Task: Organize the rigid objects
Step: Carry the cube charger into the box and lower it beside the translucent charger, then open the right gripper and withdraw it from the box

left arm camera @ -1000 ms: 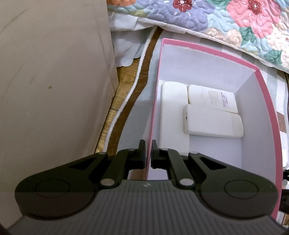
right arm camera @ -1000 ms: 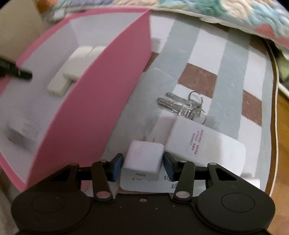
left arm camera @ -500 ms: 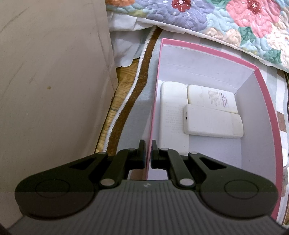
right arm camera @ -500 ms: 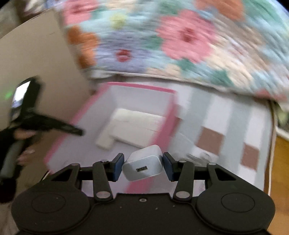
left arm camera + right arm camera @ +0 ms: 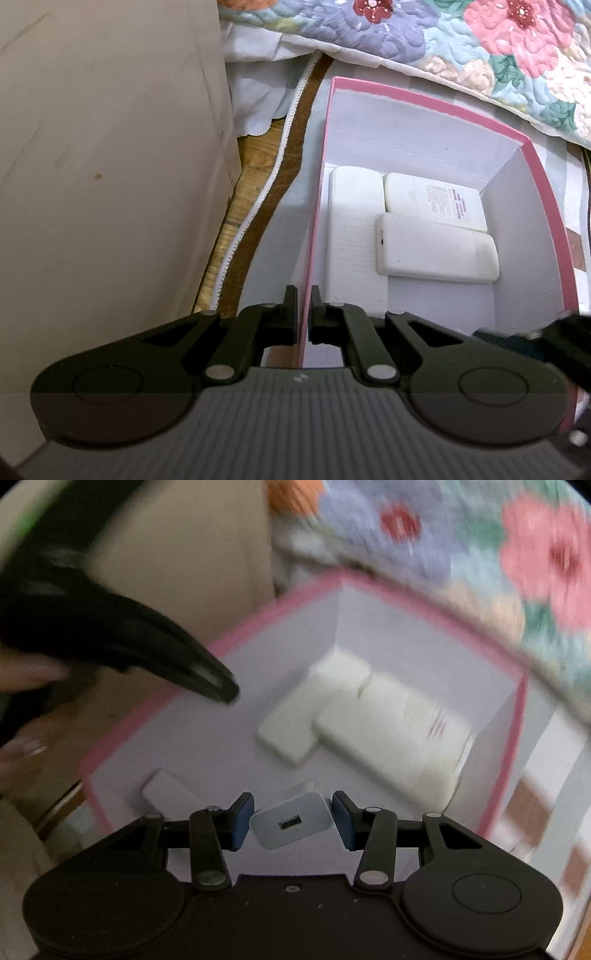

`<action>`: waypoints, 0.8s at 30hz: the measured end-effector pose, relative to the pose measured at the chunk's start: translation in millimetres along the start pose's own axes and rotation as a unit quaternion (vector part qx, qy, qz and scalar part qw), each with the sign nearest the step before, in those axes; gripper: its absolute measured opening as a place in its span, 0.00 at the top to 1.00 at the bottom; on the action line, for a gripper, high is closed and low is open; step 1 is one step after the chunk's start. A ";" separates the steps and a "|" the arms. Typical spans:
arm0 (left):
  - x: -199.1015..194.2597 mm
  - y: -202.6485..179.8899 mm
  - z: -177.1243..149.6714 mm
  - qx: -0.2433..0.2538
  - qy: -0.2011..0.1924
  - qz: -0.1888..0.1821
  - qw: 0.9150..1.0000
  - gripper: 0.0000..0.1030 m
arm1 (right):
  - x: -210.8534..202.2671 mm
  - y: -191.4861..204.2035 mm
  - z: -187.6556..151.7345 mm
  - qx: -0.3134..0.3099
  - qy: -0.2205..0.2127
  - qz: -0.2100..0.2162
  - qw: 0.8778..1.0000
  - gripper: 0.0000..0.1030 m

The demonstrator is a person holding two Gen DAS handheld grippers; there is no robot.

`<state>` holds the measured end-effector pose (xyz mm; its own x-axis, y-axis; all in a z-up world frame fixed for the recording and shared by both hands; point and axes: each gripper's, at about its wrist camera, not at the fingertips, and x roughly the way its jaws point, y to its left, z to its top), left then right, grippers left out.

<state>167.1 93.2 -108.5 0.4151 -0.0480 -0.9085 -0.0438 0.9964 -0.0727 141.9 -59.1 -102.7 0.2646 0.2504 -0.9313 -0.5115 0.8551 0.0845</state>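
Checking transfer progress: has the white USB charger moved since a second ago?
Yes. The white USB charger, clamped in the right hand-held gripper, has gone from the striped mat outside the pink box to above its interior.

Soft, even indoor light with faint shadows fills both fisheye views, edges curved and dark-cornered; the left view is sharp, while the right smears the flowered quilted bedspread (image 5: 480,554) with motion blur

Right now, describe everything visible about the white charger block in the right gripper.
The charger block is a small white cube with rounded corners, plastic by its look. A dark USB slot faces the camera. It sits slightly tilted, clamped between the blue pads of the right gripper, above the floor of the pink box.
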 end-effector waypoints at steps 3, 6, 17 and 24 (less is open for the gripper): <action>0.0 0.9 -0.1 -0.001 0.000 -0.003 1.000 0.95 | 17.8 -15.0 -1.7 0.077 0.039 0.021 0.996 0.50; -0.1 0.5 -0.5 0.002 -0.001 -0.003 1.000 0.95 | 25.1 -23.6 -5.9 0.128 0.060 0.035 0.989 0.50; 0.0 0.8 0.1 0.004 0.000 -0.004 1.000 0.95 | 27.0 -31.8 -5.8 0.193 0.112 0.070 0.972 0.48; 0.0 0.7 0.3 0.004 0.000 -0.003 1.000 0.95 | 40.0 -22.9 -7.4 0.190 0.124 0.074 0.971 0.63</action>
<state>167.3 94.0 -108.4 0.4156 -0.0544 -0.9079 -0.0331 0.9966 -0.0749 158.1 -72.0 -144.5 -0.0181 0.3066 -0.9517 -0.1777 0.9357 0.3049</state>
